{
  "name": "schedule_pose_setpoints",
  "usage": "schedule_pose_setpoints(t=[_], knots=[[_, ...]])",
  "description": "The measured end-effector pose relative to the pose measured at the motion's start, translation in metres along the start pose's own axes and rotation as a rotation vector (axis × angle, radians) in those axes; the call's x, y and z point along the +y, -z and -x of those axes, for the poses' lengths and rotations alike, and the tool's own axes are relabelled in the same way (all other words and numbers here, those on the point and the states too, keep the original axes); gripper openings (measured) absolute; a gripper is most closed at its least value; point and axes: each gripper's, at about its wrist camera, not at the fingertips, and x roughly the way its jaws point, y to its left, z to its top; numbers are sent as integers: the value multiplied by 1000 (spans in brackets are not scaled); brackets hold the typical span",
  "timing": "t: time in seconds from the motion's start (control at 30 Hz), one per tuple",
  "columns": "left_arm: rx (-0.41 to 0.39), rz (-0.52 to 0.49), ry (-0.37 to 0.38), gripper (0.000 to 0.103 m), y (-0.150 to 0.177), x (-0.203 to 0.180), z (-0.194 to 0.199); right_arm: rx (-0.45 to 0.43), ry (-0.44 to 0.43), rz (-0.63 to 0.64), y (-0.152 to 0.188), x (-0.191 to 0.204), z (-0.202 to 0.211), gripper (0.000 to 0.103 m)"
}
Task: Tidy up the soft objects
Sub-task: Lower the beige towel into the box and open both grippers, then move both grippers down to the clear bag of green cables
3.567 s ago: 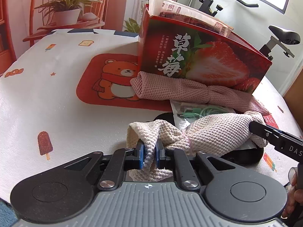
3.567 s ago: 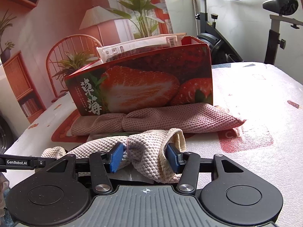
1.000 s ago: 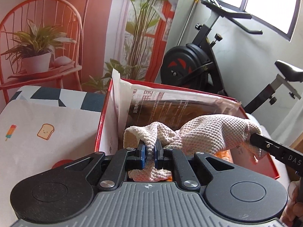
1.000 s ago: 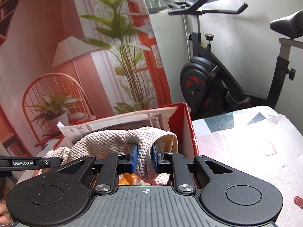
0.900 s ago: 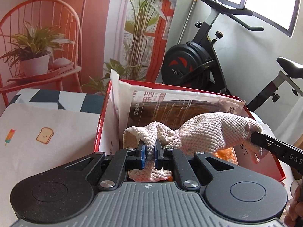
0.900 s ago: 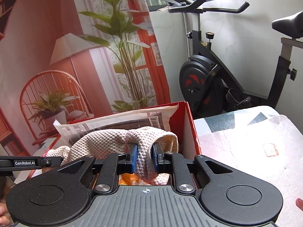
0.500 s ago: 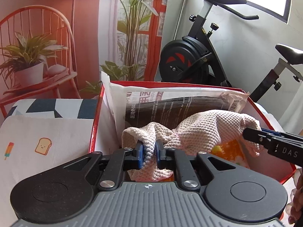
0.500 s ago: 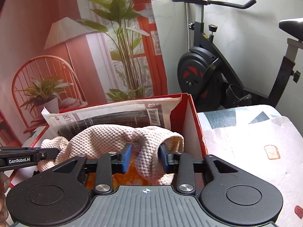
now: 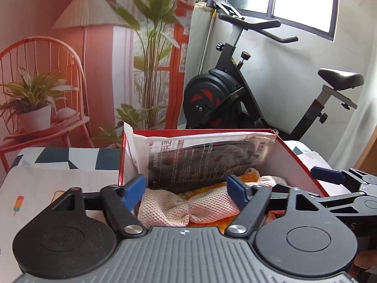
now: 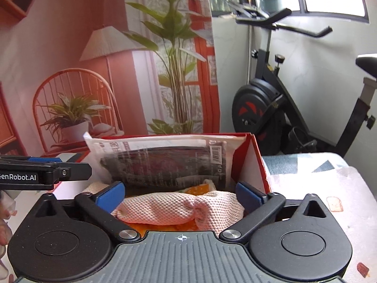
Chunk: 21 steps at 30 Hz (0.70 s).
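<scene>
Opening both jaws, my left gripper [image 9: 186, 189] and right gripper [image 10: 180, 194] pinch nothing; the pale pink waffle-knit cloth [image 10: 176, 208] lies limp in the red cardboard box [image 10: 256, 162], light, best regripped at its bunched ends.

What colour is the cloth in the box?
Pale pink-cream waffle knit cloth; clearest in the right wrist view.
</scene>
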Motion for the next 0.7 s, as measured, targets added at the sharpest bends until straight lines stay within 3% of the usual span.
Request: schedule_pose_setpoints(t=[0.13, 0.43, 0.7], knots=[[-9, -15, -1, 96, 11, 2, 20, -27, -8, -12, 8, 3, 22, 102], [24, -50, 34, 97, 59, 8, 58, -65, 18, -13, 53, 10, 68, 103], [96, -2, 51, 97, 122, 14, 59, 7, 45, -84, 119, 15, 77, 103]])
